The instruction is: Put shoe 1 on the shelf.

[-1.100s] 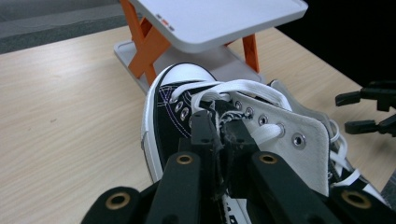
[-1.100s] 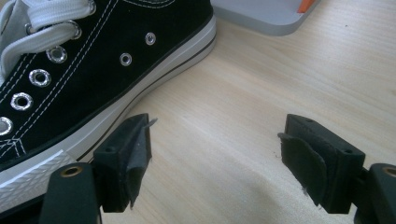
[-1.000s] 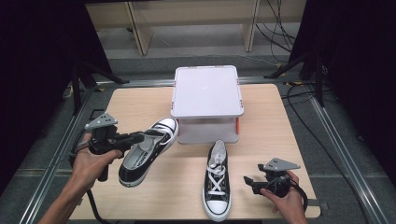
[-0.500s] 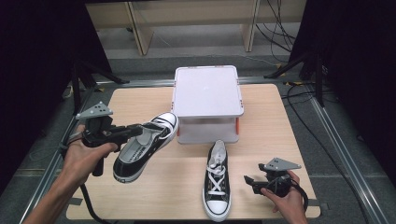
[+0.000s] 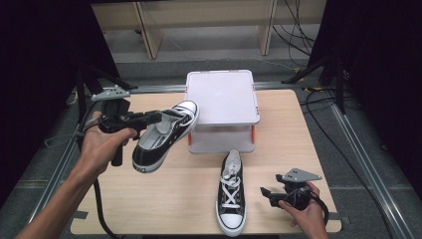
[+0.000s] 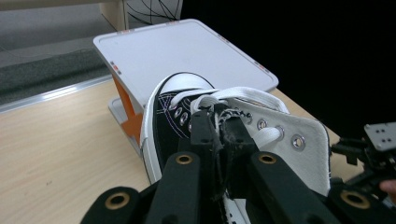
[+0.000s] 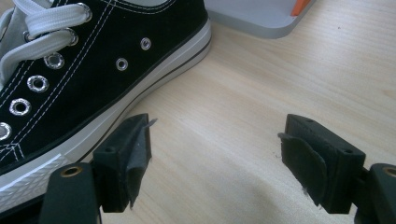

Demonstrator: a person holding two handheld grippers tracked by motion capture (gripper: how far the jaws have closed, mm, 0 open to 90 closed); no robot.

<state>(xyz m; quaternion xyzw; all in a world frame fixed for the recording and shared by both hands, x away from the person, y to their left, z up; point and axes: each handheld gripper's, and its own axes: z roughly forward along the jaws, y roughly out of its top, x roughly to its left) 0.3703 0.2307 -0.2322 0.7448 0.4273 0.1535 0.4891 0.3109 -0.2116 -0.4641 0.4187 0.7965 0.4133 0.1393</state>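
A black and white canvas sneaker (image 5: 164, 134) hangs in the air left of the box, its toe tilted up towards the lid. My left gripper (image 5: 157, 118) is shut on the sneaker's collar edge (image 6: 224, 126) near the laces. The second sneaker (image 5: 230, 191) of the pair lies flat on the table, toe towards the person. To its right, low over the wood, my right gripper (image 5: 263, 193) stands open; in the right gripper view its pads (image 7: 130, 158) are wide apart with bare table between them and the sneaker's side (image 7: 93, 79) just to the left.
A grey lidded box (image 5: 221, 107) with orange clips sits at the middle back of the wooden table (image 5: 159, 199). Metal rails run along both table sides. Dark curtains and stand legs flank the table.
My left gripper has lifted the sneaker off the table and carried it up beside the box. The right gripper and the flat sneaker stay where they were.
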